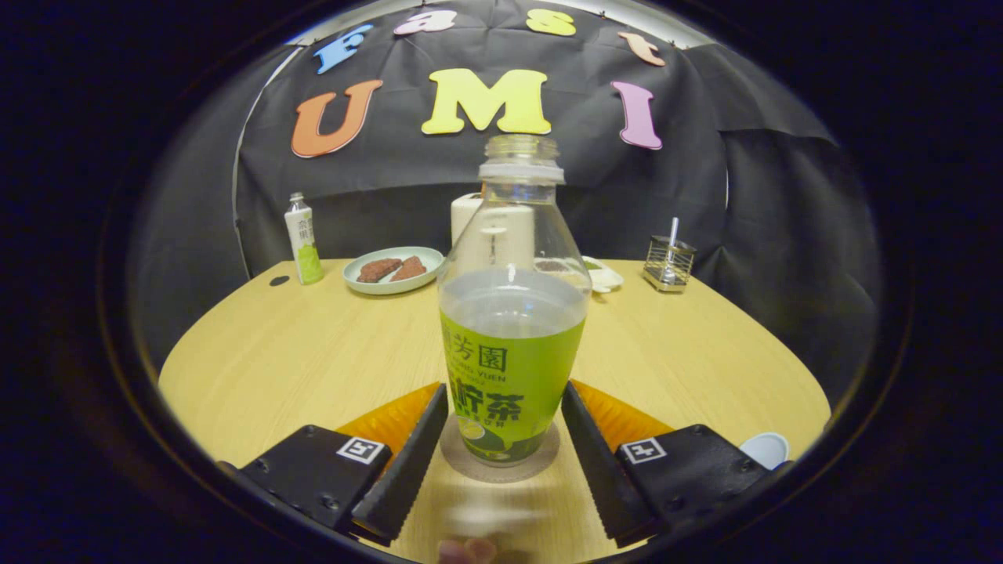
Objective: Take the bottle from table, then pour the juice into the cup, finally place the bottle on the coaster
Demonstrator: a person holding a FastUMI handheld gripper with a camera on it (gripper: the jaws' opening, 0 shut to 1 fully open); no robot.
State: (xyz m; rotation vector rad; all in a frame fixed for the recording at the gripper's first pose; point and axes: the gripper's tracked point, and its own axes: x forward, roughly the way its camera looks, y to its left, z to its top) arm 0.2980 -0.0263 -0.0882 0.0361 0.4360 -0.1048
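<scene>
Two fingers of the tool (501, 462) are spread wide here, one on each side of the bottle (511, 313), and neither one touches it — there's a clear gap on both sides, so the tool grips nothing. And the bottle stands upright, cap off, squarely on the round coaster (470, 466), right between the fingers on the pale wooden tabletop (313, 352). Clear liquid fills it to just above the green label, the neck above that see-through.

Looking beyond the bottle now: a white cup (470, 215) sits directly behind it, partly seen through the clear neck. Off to one side, a plate (393, 270) carrying two brown pieces, and further over a small white bottle (302, 239) with a green base, standing upright near the tabletop's far edge. On the other side, a wire holder (668, 262) with a stick poking up from it. Down beside the right finger, a small pale round lid-like object (766, 449) rests on the tabletop.
</scene>
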